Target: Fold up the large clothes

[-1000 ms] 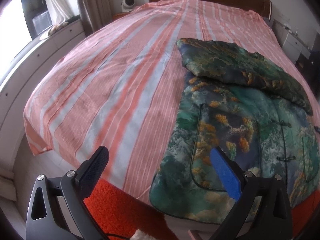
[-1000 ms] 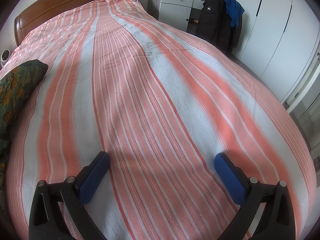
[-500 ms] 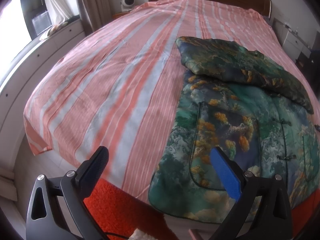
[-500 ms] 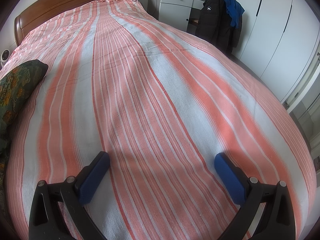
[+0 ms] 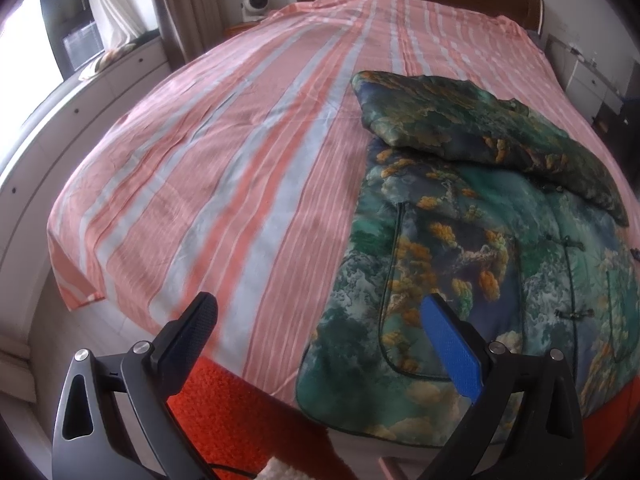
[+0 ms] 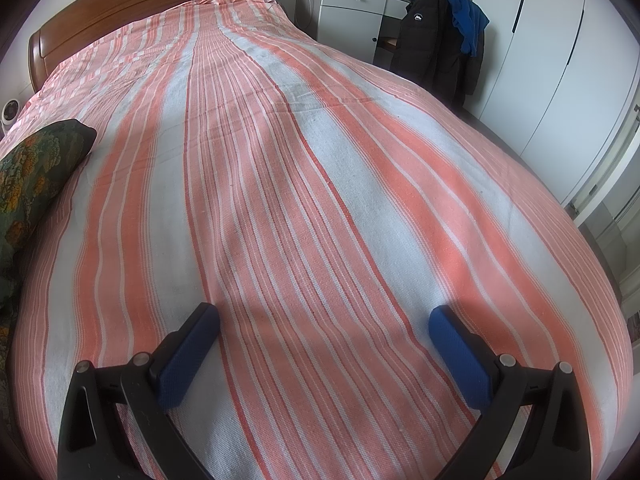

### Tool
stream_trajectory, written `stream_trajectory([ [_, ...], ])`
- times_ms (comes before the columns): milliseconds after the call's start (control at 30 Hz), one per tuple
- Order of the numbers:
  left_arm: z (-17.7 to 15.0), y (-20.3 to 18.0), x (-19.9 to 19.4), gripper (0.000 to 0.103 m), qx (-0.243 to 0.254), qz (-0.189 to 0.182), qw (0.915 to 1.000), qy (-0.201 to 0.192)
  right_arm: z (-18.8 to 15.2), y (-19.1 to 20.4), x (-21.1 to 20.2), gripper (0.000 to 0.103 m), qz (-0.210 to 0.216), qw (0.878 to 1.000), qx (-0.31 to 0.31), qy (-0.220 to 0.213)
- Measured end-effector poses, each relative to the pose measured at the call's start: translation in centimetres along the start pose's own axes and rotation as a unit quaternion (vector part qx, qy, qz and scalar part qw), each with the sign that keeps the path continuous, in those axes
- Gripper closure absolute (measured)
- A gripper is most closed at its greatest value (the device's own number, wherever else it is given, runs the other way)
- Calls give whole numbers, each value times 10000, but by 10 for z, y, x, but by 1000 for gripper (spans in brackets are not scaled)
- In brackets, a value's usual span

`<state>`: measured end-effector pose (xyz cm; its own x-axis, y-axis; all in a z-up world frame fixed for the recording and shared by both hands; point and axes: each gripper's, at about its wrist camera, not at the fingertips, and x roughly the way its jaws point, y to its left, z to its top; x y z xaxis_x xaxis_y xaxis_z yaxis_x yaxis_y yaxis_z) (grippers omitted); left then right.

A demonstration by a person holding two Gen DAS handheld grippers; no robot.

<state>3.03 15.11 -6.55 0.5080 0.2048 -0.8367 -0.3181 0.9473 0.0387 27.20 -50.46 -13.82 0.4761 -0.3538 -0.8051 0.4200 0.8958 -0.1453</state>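
A padded green jacket (image 5: 480,264) lies on the striped bed (image 5: 224,168), at 3 o'clock in the left wrist view, one sleeve (image 5: 472,132) folded across. The left gripper (image 5: 320,320) and right gripper (image 6: 324,332) are spread, empty. It looks soft, bulky and slick; the near hem offers the best hold.

The bed sheet (image 6: 320,200) is woven cloth with a rough, matt weave and a few soft creases. The green jacket (image 5: 480,240) is padded cloth that looks smooth and a little shiny. The headboard (image 6: 132,4) is brown wood, polished and glossy. The rug (image 5: 248,412) is red and fuzzy. Both grippers have matt black plastic arms with small shiny metal pins. Their pads (image 6: 460,356) look bumpy, like rubber.
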Motion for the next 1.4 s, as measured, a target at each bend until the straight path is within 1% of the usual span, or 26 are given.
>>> stream_trajectory([
  [1400,-3,-8,3,2,88,21,9999,54,0,0,0,0,-3,10000,0,2],
])
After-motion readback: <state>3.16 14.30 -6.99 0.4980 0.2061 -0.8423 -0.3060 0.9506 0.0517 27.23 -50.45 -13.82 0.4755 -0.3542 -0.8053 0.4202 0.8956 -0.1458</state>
